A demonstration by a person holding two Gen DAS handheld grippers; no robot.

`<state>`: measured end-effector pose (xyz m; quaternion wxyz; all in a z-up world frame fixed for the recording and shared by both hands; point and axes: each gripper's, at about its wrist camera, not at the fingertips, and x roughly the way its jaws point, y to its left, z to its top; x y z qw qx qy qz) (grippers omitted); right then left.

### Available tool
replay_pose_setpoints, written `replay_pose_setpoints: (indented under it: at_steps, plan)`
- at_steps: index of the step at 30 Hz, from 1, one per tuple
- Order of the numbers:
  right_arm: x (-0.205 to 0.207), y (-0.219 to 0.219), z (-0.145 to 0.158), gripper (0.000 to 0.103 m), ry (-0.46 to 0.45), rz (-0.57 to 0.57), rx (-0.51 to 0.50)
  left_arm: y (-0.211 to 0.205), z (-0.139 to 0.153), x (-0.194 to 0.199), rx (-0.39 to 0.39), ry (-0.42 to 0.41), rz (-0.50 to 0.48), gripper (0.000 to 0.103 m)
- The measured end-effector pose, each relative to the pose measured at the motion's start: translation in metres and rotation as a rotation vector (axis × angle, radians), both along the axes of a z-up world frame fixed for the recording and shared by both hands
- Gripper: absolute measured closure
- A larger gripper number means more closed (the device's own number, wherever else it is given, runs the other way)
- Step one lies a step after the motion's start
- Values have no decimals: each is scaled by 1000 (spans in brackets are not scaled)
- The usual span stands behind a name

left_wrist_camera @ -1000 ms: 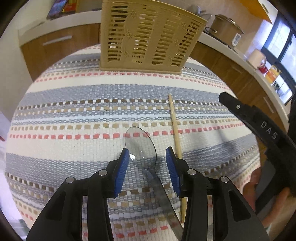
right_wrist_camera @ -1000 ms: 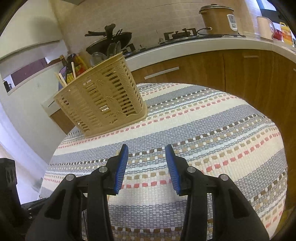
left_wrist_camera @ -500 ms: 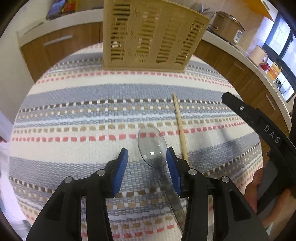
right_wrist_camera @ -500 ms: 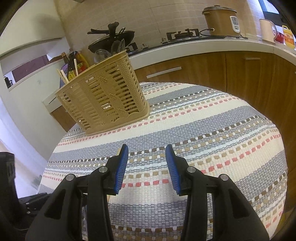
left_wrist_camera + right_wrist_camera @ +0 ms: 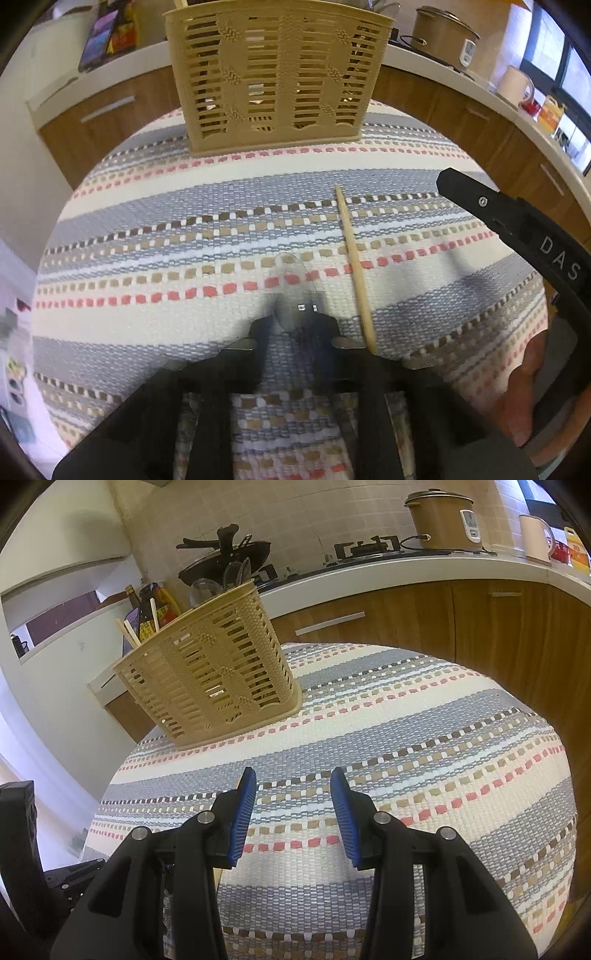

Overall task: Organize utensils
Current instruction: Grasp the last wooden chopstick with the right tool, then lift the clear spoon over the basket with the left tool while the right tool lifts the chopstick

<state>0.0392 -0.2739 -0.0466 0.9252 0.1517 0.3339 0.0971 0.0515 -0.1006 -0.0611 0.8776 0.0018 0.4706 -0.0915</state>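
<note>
Left gripper (image 5: 295, 328) blurry, its 2 fingers squeezed together on the clear spoon (image 5: 297, 284), spoon bowl poking out ahead on the striped cloth (image 5: 147, 229), chopstick (image 5: 354, 269) just right, right gripper (image 5: 293, 812) spread, holding nothing

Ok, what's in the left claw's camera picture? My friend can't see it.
The left claw, blurred, has snapped shut on a clear plastic spoon on a striped woven cloth. A wooden chopstick lies just beside it, and a tan slotted basket stands behind.
</note>
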Motion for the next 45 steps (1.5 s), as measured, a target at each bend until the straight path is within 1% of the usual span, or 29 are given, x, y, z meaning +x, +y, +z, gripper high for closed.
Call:
replay_pose_setpoints:
  at_steps: [3, 6, 8, 9, 13, 16, 17, 18, 19, 20, 21, 24, 25, 26, 27, 29, 30, 33, 38, 39, 41, 43, 44, 45]
  plan:
    - [10, 9, -5, 64, 60, 55, -23, 16, 4, 10, -77, 28, -16, 102]
    - [19, 23, -8, 64, 140, 131, -22, 40, 12, 13, -115, 5, -16, 102]
    - [22, 35, -6, 65, 177, 177, -28, 56, 15, 17, -155, 6, -21, 102]
    - [22, 40, -4, 65, 188, 182, -41, 66, 16, 19, -178, 13, -20, 102]
    - [25, 63, 2, 64, 221, 210, -109, 90, 15, 26, -181, 26, 10, 102]
    - [30, 81, 1, 65, 281, 218, -173, 102, 9, 30, -203, 65, 0, 101]
    - [34, 87, -1, 65, 314, 217, -204, 105, 7, 30, -218, 77, -15, 98]
    - [36, 90, -3, 65, 339, 214, -222, 110, 7, 30, -226, 84, -21, 88]
    - [39, 93, -6, 65, 372, 216, -228, 114, 8, 29, -228, 82, -20, 82]
    - [41, 95, -7, 65, 396, 224, -221, 119, 10, 28, -231, 75, -22, 67]
    - [42, 98, -9, 65, 418, 226, -220, 123, 14, 26, -236, 61, -28, 57]
    - [49, 106, -8, 69, 455, 208, -263, 129, 22, 26, -243, 51, -50, 56]
    - [51, 109, -8, 73, 467, 199, -278, 128, 23, 28, -240, 57, -57, 56]
    - [54, 111, -9, 78, 477, 194, -293, 124, 24, 30, -228, 73, -75, 56]
    - [57, 114, -9, 80, 482, 188, -315, 118, 22, 34, -204, 97, -96, 56]
    - [60, 119, -11, 91, 487, 192, -375, 107, 19, 38, -157, 118, -109, 56]
    - [62, 121, -11, 91, 487, 202, -390, 98, 15, 40, -124, 127, -110, 56]
    - [59, 123, -12, 94, 502, 230, -421, 87, 17, 41, -57, 118, -120, 56]
    - [56, 108, -12, 94, 556, 263, -401, 71, 16, 44, 47, 119, -155, 56]
    - [60, 107, -13, 94, 568, 260, -393, 59, 12, 48, 58, 121, -156, 56]
    - [63, 110, -13, 94, 580, 261, -410, 55, 13, 50, 67, 128, -155, 56]
    - [68, 112, -12, 94, 576, 264, -435, 55, 10, 53, 89, 122, -152, 63]
    - [68, 114, -14, 95, 569, 264, -443, 55, 9, 53, 114, 113, -142, 71]
    - [68, 114, -14, 95, 559, 266, -450, 55, 9, 53, 114, 111, -142, 71]
